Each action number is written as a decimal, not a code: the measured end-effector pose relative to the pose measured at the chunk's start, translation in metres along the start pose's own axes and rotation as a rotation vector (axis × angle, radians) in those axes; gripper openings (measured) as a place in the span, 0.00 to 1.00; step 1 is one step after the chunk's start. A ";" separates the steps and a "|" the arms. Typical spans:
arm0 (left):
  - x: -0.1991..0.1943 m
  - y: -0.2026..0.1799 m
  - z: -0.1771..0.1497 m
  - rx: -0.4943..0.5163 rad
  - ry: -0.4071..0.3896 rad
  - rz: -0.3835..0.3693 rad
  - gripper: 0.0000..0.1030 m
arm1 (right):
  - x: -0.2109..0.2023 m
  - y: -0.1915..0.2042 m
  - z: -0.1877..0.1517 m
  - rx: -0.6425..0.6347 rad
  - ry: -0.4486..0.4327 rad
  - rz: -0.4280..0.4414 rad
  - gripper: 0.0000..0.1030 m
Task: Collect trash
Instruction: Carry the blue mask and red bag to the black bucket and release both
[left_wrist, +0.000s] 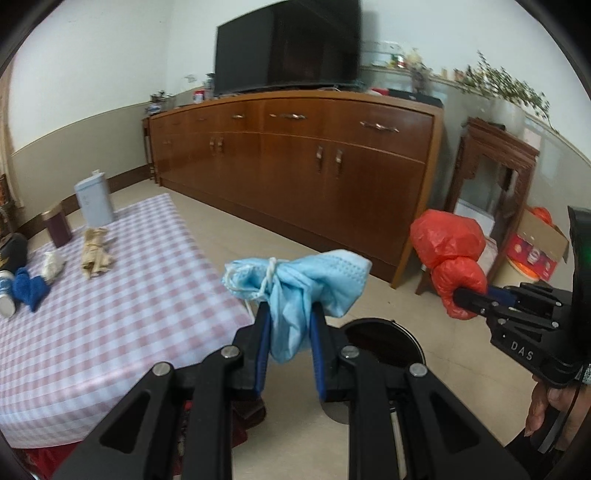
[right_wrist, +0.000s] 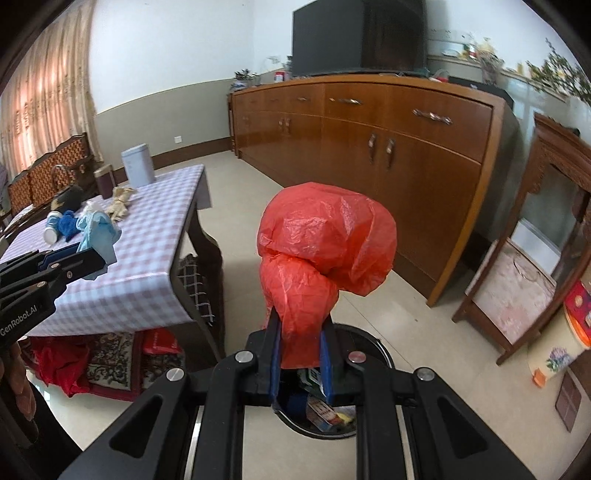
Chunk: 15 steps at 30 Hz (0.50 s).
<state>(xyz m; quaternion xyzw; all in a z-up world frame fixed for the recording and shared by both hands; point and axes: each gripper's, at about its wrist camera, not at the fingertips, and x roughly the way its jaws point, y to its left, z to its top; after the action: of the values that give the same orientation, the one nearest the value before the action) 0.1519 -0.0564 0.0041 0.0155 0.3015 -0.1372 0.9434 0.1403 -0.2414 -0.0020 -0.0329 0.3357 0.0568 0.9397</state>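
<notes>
Trash held over the bin, ready to drop

Fingers of the left gripper (left_wrist: 289, 325) are clamped on a crumpled blue face mask (left_wrist: 299, 284), and those of the right gripper (right_wrist: 301, 347) are pressed together on the neck of a knotted red plastic bag (right_wrist: 325, 240). Both loads hang off the table, above the floor, with the round black trash bin (right_wrist: 373, 341) just below the fingers; packaging already lies inside it. The step in hand looks like the release into the bin. To do it well, each load should be centred over the opening before the fingers part, since the puffy bag could catch the rim and roll off, and the light mask may cling to a pad by its ear loops. Dropping one at a time, low, would help. Farther off, the checked table (left_wrist: 147, 295) keeps more scraps: a beige crumpled paper (left_wrist: 94, 251), a white wad (left_wrist: 53, 264) and a blue cloth (left_wrist: 29, 293).
</notes>
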 end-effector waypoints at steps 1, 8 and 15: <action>0.003 -0.004 -0.001 0.006 0.006 -0.010 0.21 | 0.002 -0.005 -0.003 0.007 0.005 -0.005 0.18; 0.029 -0.036 -0.005 0.062 0.051 -0.081 0.21 | 0.011 -0.035 -0.026 0.043 0.047 -0.045 0.18; 0.056 -0.059 -0.011 0.099 0.101 -0.114 0.21 | 0.026 -0.062 -0.046 0.067 0.093 -0.070 0.18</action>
<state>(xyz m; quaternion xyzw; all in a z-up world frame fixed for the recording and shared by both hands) 0.1733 -0.1257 -0.0343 0.0516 0.3420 -0.2045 0.9157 0.1392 -0.3050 -0.0523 -0.0160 0.3794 0.0109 0.9250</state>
